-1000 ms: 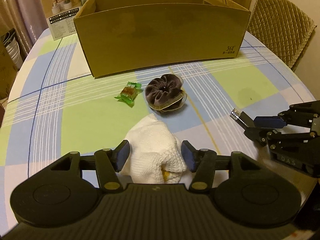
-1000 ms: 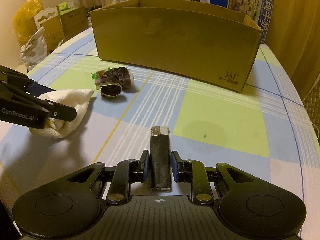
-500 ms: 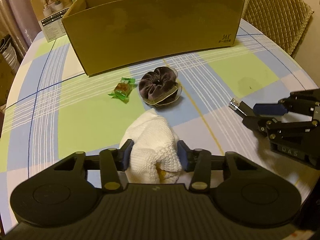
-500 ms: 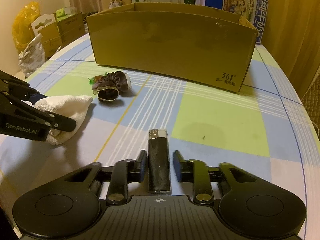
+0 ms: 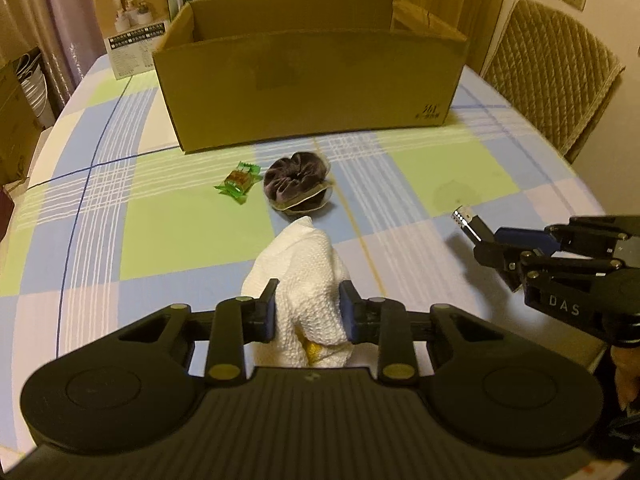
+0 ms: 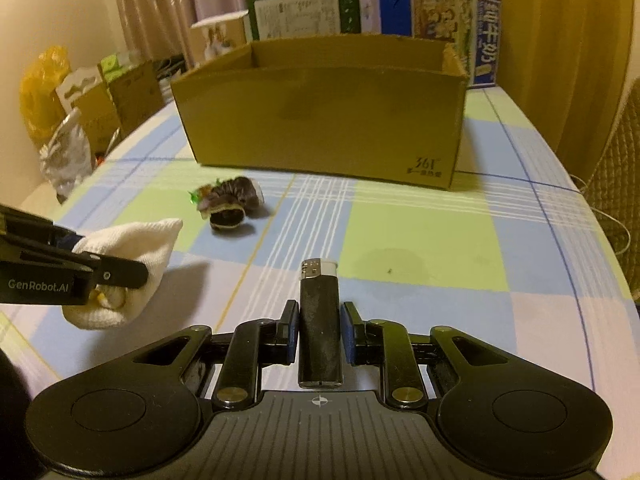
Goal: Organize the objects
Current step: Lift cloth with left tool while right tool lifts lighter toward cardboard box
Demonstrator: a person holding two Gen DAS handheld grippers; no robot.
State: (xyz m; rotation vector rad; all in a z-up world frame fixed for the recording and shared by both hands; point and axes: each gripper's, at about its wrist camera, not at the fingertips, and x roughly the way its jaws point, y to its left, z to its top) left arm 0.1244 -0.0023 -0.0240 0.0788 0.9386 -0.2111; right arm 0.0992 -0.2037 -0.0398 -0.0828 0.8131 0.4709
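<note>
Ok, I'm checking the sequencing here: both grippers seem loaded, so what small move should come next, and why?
Probably carry both loads forward and up over the open cardboard box. The left gripper is shut on the crumpled white cloth, the right gripper on the black lighter with the silver top, and both look clear of the checked tablecloth. The box is straight ahead.
</note>
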